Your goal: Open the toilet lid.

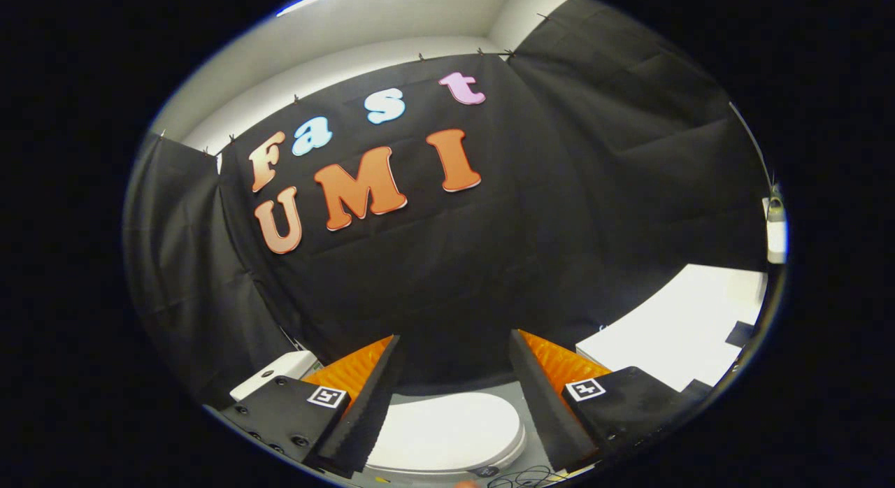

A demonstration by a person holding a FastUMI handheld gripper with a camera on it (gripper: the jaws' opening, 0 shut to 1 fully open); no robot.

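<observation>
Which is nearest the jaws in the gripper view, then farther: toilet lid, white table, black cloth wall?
The gripper is open, holding nothing.
1. toilet lid: closed, low between the jaws.
2. white table: beyond the right jaw, off to that side.
3. black cloth wall: farthest, behind both.

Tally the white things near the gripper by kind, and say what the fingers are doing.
Toilet lid, closed, between the fingers: 1
White table, right: 1
White box, left: 1
Total: 3
Gripper: open, holding nothing.
</observation>
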